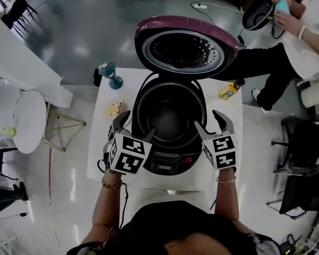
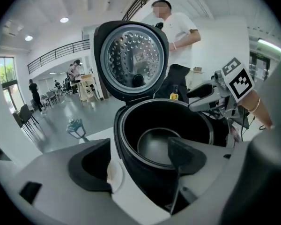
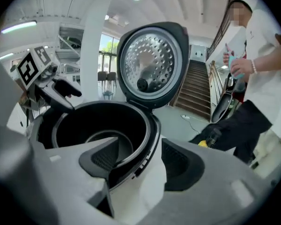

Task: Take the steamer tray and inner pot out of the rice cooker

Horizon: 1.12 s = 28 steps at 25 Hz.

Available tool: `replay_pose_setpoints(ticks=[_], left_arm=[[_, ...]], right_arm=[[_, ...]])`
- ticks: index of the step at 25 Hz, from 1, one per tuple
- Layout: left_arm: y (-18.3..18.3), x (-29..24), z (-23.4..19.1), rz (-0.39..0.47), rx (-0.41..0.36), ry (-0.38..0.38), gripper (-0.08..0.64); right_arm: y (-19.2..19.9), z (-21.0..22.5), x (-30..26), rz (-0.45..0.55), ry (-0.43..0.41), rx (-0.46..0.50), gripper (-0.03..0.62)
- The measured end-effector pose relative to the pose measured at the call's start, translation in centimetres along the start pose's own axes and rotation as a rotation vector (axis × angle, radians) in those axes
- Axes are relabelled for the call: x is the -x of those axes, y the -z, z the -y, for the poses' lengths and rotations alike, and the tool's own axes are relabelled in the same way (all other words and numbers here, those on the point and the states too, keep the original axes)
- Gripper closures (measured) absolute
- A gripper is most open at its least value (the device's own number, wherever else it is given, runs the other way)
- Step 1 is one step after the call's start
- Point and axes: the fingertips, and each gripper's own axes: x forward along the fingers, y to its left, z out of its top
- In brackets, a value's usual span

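Note:
The rice cooker (image 1: 173, 162) stands on a white table with its maroon lid (image 1: 186, 49) swung up and back. The dark inner pot (image 1: 170, 122) sits inside and looks empty; I see no steamer tray. My left gripper (image 1: 135, 126) straddles the cooker's left rim, open, with one finger (image 2: 185, 156) over the pot (image 2: 159, 146) and the other outside the wall. My right gripper (image 1: 210, 122) straddles the right rim the same way, open, with its inner finger (image 3: 100, 161) over the pot (image 3: 84, 125). Neither gripper's pads press on the rim.
On the table (image 1: 98, 153) stand a teal bottle (image 1: 110, 74), a yellowish crumpled thing (image 1: 114, 109) and a yellow bottle (image 1: 229, 90). A person (image 1: 297, 41) sits at the back right. A round white table (image 1: 29, 121) is at the left, dark chairs at the right.

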Motion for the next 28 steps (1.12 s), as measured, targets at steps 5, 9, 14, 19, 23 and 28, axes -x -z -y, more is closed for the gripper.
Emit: replay_pose_setpoints(ticks=[5, 9, 14, 19, 23, 28], left_arm=[[-0.5, -2.4, -0.8, -0.086, -0.081, 0.008, 0.198], [-0.4, -4.3, -0.7, -0.157, -0.103, 0.066, 0.198], [0.0, -5.9, -1.6, -0.220, -0.147, 0.043, 0.198], [1.1, -7.0, -2.0, -0.288, -0.173, 0.028, 0.198], [1.0, -7.5, -2.6, -0.294, -0.151, 0.007, 0.222], [0.7, -7.2, -3.2, -0.273, -0.112, -0.033, 0.303]], right_arm=[[0.2, -0.1, -1.5, -0.170, 0.015, 0.143, 0.325], [0.2, 0.4, -2.9, -0.229, 0.020, 0.152, 0.325], [-0.1, 0.5, -4.6, -0.275, 0.045, 0.212, 0.325], [0.7, 0.8, -5.7, -0.329, 0.076, 0.274, 0.325], [0.8, 0.6, -6.3, -0.335, 0.066, 0.285, 0.325], [0.1, 0.6, -5.8, -0.281, 0.100, 0.286, 0.358]])
